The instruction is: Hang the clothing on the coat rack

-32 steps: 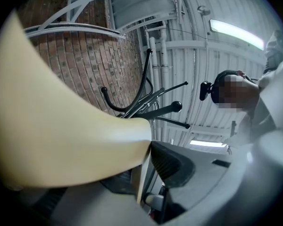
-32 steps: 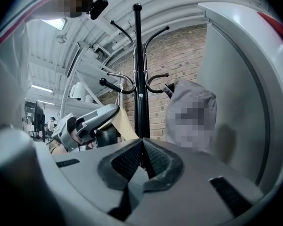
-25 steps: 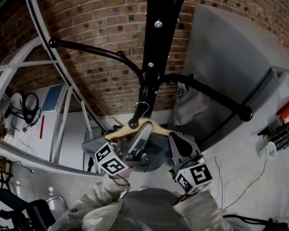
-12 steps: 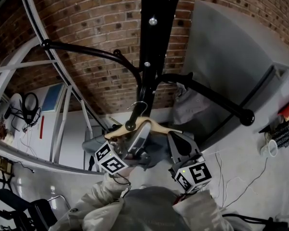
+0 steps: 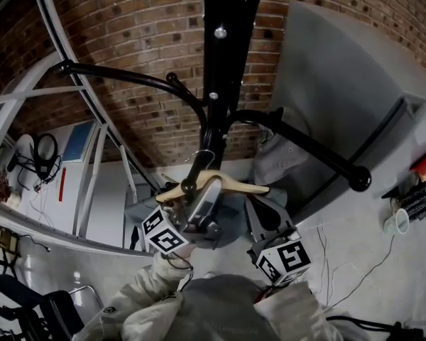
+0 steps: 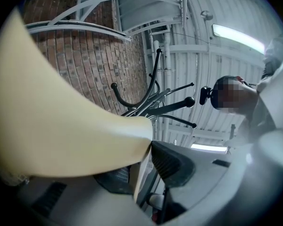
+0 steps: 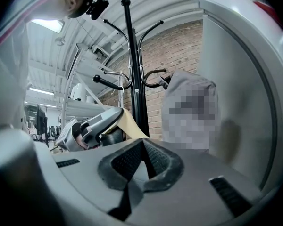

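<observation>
The black coat rack (image 5: 224, 48) rises at top centre, its arms curving left and right. A pale wooden hanger (image 5: 234, 185) with a metal hook (image 5: 199, 158) sits just below the pole, and my left gripper (image 5: 202, 201) is shut on it. In the left gripper view the hanger (image 6: 61, 126) fills the left side, pinched at the jaws (image 6: 148, 147). Grey-blue clothing (image 5: 231, 226) hangs under the hanger. My right gripper (image 5: 264, 215) sits beside it at the right, and its own view (image 7: 142, 161) shows the pads pressed together with nothing visible between them.
A grey garment (image 5: 280, 155) hangs on the rack's right arm. Behind the rack is a brick wall (image 5: 142, 41), with a grey panel (image 5: 341, 84) at the right. White metal tubing (image 5: 71, 77) runs along the left. A white cup (image 5: 394, 222) and cables lie at far right.
The hanger has risen slightly and levelled out, its hook now close to the rack's pole. The right gripper has stayed beside the clothing.
</observation>
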`<state>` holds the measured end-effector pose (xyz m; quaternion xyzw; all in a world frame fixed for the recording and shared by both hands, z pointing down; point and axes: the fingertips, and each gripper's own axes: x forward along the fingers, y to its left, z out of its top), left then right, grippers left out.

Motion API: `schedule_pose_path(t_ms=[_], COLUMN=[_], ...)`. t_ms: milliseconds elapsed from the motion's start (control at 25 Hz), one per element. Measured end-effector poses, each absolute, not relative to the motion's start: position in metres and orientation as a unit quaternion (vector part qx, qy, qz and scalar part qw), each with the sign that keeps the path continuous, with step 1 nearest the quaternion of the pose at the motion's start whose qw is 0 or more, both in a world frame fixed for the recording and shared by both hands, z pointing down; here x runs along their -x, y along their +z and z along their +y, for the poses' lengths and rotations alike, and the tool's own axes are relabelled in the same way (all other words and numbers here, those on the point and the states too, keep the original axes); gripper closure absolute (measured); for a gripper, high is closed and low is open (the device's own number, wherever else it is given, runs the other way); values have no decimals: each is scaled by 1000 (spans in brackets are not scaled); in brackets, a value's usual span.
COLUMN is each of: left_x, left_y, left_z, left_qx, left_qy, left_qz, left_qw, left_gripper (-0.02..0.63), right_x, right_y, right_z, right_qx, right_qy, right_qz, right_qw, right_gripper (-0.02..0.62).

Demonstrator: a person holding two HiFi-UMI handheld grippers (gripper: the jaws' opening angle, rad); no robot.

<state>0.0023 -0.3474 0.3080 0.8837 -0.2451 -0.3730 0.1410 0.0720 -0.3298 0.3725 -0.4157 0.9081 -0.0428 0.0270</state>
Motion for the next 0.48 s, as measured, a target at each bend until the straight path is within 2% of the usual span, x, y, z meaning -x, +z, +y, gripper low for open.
schedule_pose_path(t_ms=[160, 480], left_x=[-4, -9], left_y=[315, 344], left_z=[-349, -349], left_qx=[-881, -873], left_qy=[-368, -351], left_qz=[-255, -288], left_qw=[150, 181], left_gripper=[492, 494], right_x=[-72, -81], right_y=[370, 377], right_z=[-325, -317], right_qx=[405, 404], right_qy=[-51, -56], right_qz=[912, 913], right_qw=[47, 32], right_gripper=[571, 571])
